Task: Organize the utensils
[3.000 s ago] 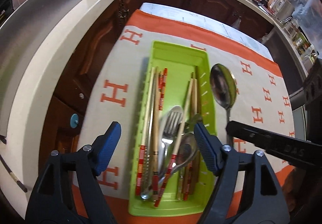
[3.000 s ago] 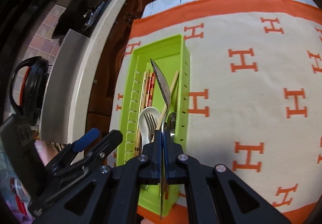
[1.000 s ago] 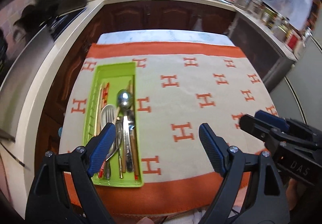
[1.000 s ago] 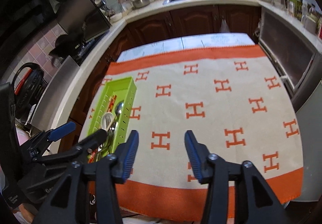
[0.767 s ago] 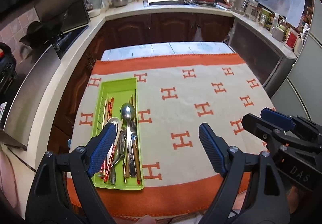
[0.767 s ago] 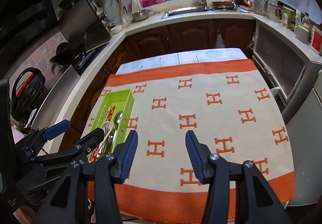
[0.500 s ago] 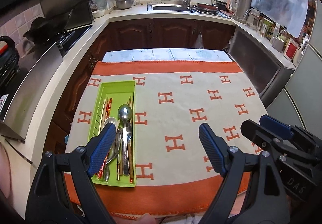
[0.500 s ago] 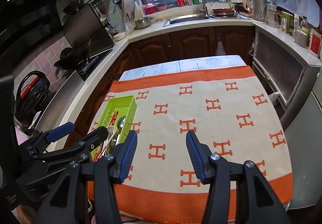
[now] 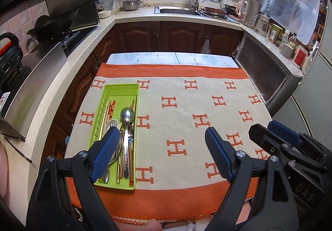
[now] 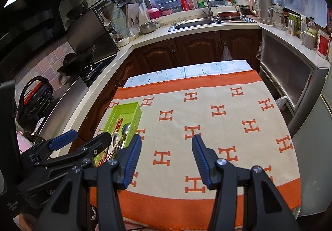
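Bare cloth (image 9: pixel 197 106) rightward, tray (image 9: pixel 122 88) at left

tray (image 9: pixel 122 88): glossy plastic | spoon (image 9: pixel 127 116): shiny metal | tablecloth (image 9: pixel 193 110): matt cloth

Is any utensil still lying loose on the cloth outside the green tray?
No: the cloth shows only its orange H pattern, and the spoon, fork and chopsticks all lie inside the green tray.

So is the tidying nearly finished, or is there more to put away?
It looks about finished. The spoon, fork and chopsticks all lie inside the green tray, and no loose utensil shows on the orange-and-cream cloth. Nothing is in hand: the left tongs and right tongs are both open and empty, so little seems left.
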